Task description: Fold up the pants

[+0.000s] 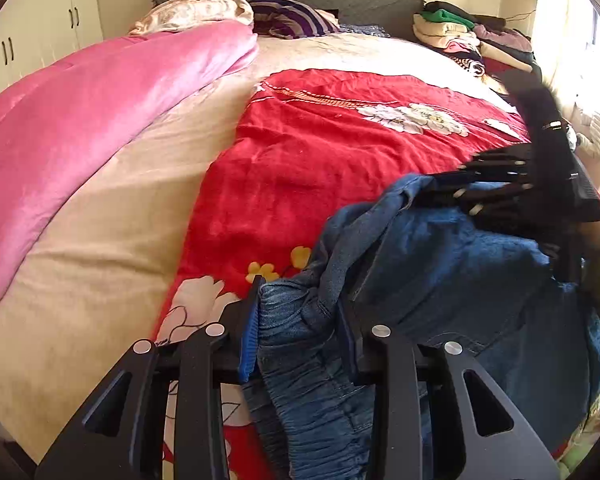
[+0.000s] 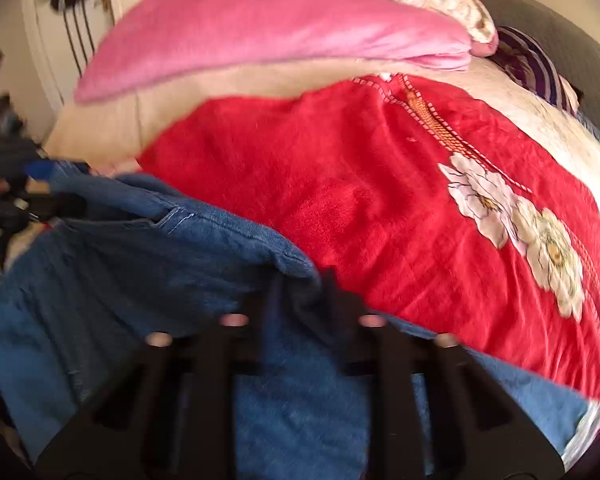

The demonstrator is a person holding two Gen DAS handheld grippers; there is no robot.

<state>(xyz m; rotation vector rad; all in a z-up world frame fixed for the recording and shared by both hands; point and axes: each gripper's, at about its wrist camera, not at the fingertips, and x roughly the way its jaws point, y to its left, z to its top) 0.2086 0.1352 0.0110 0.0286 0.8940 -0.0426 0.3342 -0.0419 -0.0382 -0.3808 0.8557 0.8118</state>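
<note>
While the red floral blanket (image 1: 320, 152) covers the bed's middle, blue denim pants (image 1: 460, 272) lie bunched at its near edge. Left gripper (image 1: 300, 320) pinches their gathered waistband; right gripper (image 2: 300, 292) is clamped tight on denim.

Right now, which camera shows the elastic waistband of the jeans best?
The left wrist view: the gathered waistband sits sharp between the left tongs. The right wrist view is blurred and shows only plain denim of the jeans.
</note>
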